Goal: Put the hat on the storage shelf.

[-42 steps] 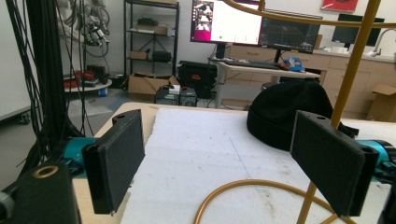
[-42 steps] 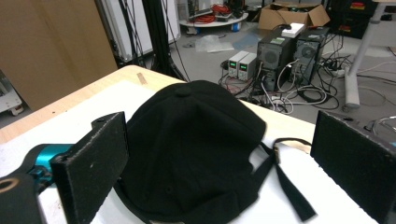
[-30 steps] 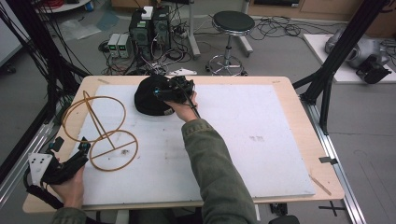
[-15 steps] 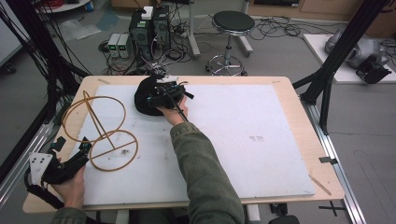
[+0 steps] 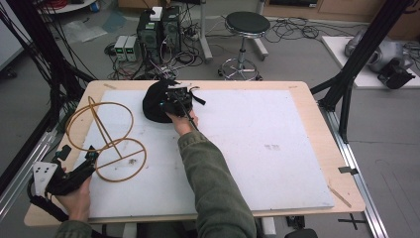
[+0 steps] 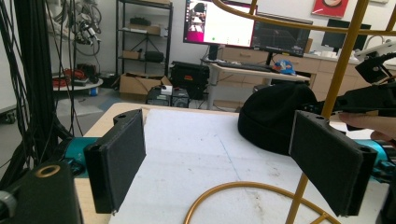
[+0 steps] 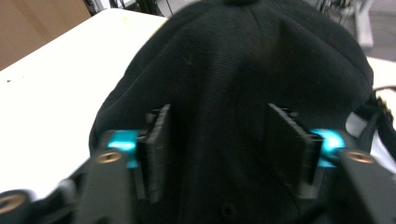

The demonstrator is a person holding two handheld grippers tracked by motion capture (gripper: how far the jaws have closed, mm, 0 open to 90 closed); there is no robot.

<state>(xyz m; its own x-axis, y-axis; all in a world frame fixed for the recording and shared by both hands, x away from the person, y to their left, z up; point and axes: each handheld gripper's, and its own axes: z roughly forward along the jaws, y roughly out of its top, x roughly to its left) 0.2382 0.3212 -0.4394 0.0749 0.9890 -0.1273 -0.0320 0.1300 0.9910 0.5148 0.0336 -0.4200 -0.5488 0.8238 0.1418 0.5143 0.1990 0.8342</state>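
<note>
A black cap (image 5: 153,101) lies at the far left-middle of the white board. My right gripper (image 5: 167,103) rests down on it. In the right gripper view the right gripper (image 7: 217,128) has just been closing its jaws, and a fold of the cap's crown (image 7: 224,70) is pinched between the pads. A gold wire stand (image 5: 106,139) of two rings and a strut stands at the left. My left gripper (image 5: 78,154) sits open at its near side, and in the left gripper view (image 6: 217,135) the stand's base ring (image 6: 243,186) curves between the jaws without touching them.
The white board (image 5: 267,148) covers most of the wooden table (image 5: 317,99). Black frame posts (image 5: 356,64) rise at both sides. A stool (image 5: 246,22), computer boxes (image 5: 158,27) and cables sit on the floor beyond the far edge.
My right hand has dropped a little and shifted left onto the cap, and its jaws have narrowed around the cap's fabric. The left gripper and the stand have stayed put.
</note>
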